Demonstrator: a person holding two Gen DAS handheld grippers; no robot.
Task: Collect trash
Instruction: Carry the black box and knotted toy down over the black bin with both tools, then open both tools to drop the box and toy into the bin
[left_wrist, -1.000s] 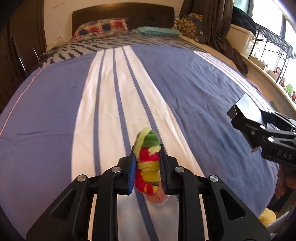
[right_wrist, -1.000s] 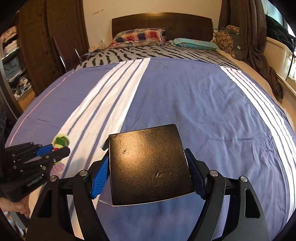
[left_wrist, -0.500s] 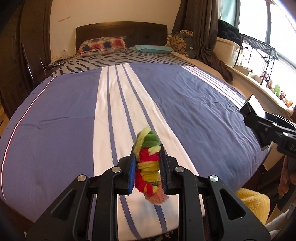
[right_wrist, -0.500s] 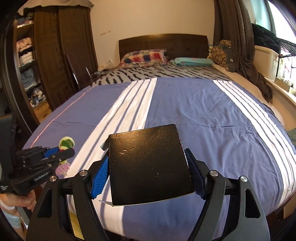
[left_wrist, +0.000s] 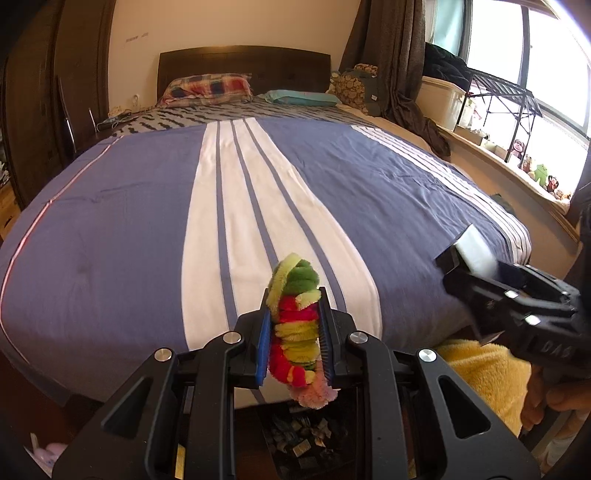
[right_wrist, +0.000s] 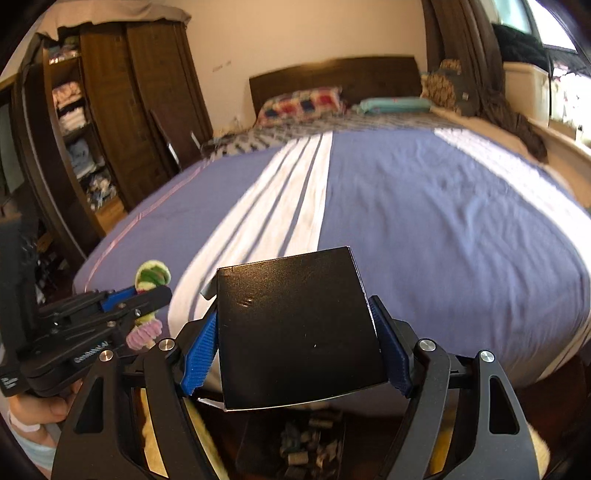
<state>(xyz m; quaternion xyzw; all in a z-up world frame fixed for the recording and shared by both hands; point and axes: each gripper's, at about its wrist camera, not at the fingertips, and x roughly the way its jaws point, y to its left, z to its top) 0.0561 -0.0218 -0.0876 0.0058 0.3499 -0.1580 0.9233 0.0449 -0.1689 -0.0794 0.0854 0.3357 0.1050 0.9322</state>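
My left gripper (left_wrist: 295, 325) is shut on a fuzzy bundle of pipe cleaners (left_wrist: 295, 328), green, red, yellow and pink, held upright past the foot of the bed. The same bundle (right_wrist: 149, 291) shows at the left of the right wrist view, in the left gripper (right_wrist: 147, 295). My right gripper (right_wrist: 295, 332) is shut on a flat black box (right_wrist: 299, 332), whose white end (left_wrist: 474, 251) shows in the left wrist view. Below both grippers stands a dark bin (right_wrist: 306, 446) with several scraps in it; the same bin (left_wrist: 306, 439) appears under the bundle.
The bed (left_wrist: 147, 240) has a blue cover with white stripes, pillows (left_wrist: 207, 88) and a dark headboard. A yellow fluffy mat (left_wrist: 480, 373) lies on the floor to the right. A wooden wardrobe (right_wrist: 110, 122) stands at left, a window sill with a rack (left_wrist: 509, 103) at right.
Both grippers have drawn back from over the bed to beyond its foot, each keeping its load. The bin with scraps has come into view beneath them.
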